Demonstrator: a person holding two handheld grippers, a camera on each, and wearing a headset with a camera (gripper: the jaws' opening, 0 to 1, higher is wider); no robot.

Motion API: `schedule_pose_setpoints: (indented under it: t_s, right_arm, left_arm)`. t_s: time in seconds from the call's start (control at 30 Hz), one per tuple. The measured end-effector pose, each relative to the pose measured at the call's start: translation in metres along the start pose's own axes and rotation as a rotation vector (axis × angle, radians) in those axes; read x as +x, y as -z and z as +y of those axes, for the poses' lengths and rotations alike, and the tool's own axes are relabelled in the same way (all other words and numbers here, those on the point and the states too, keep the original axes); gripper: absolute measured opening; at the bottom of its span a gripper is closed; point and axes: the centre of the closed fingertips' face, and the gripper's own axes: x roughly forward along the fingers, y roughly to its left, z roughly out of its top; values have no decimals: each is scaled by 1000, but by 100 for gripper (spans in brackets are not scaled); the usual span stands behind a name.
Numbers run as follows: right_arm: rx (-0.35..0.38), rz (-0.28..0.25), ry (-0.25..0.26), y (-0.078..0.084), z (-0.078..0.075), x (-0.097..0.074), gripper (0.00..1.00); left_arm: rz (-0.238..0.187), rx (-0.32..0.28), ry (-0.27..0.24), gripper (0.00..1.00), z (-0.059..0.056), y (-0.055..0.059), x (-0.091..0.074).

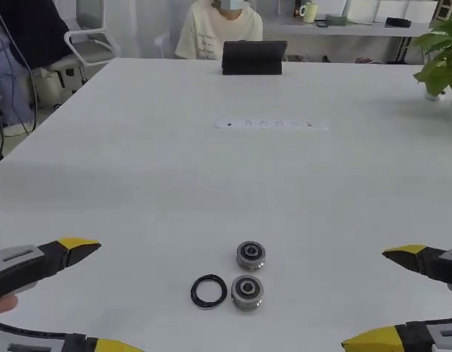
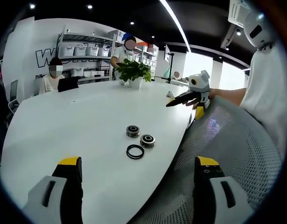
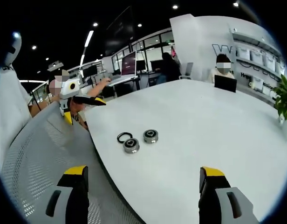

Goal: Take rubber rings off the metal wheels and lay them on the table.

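Left hand-held gripper [image 1: 112,297] and right hand-held gripper [image 1: 365,298] both spread, holding nothing
Loose ring [image 1: 208,290] lies on counter [image 1: 211,183] just beside near wheel [image 1: 246,290]; far wheel [image 1: 250,254] behind it. Can't tell which wheel wears rubber. Suggest: pin wheel with one gripper, pinch ring's edge with other, peel evenly

My left gripper [image 1: 112,297] and right gripper [image 1: 367,298] both have black jaws capped in bright yellow. The broad matte table [image 1: 211,176] is plain white, with no pattern. The thin round rubber ring [image 1: 209,290] is black. The farther small metal wheel [image 1: 250,254] and the nearer small metal wheel [image 1: 246,290] are silver-grey with dark centres. The leafy potted plant [image 1: 440,51] is green, and the propped-up flat tablet [image 1: 254,57] is black.
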Motion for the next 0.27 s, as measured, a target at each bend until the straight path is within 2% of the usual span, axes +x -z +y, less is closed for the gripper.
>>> schedule_pose_setpoints:
  t_s: [0.27]
  right_arm:
    - [11,23,11,6,4,0,99]
  left_arm:
    - [14,-5,3,99,0,3,0]
